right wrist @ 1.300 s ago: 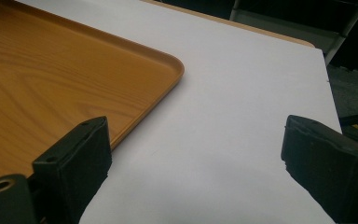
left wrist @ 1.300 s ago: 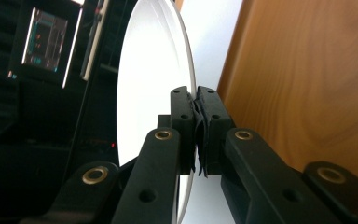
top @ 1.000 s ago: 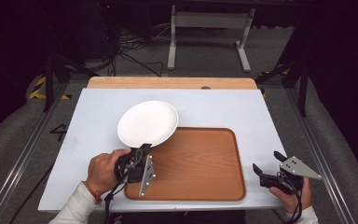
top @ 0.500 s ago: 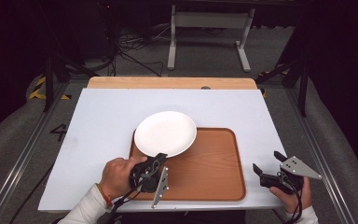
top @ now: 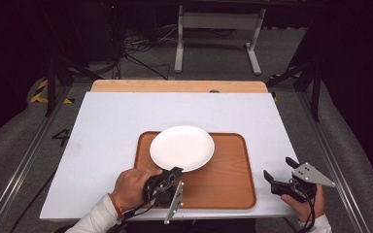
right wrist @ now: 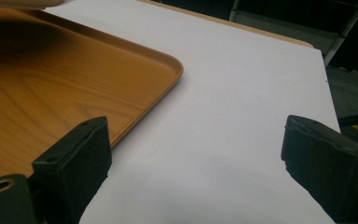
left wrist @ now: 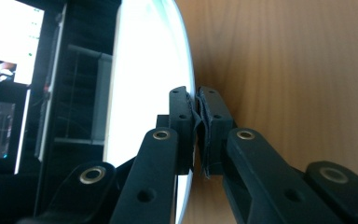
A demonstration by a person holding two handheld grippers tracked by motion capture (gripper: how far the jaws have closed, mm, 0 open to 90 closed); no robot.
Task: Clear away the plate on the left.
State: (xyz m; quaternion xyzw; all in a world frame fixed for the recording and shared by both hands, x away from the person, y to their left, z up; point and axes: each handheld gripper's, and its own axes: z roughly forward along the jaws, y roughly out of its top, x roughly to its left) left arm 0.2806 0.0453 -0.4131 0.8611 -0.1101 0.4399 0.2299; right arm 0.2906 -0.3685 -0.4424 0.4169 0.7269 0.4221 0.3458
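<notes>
A white round plate hangs over the left half of the brown wooden tray, held by its near rim. My left gripper is shut on that rim; in the left gripper view the plate stands edge-on between the closed jaws, with the tray's wood to its right. My right gripper is open near the table's front right corner, beside the tray's right edge. In the right gripper view its jaws stand wide apart over bare white table, with the tray at the left.
The white tabletop has a wooden strip along its far edge. Beyond it stands a metal frame with cables on the floor. Rails run down both sides of the table.
My left gripper has carried the plate to the right, from the table left of the tray to over the tray. The right gripper has stayed still.
</notes>
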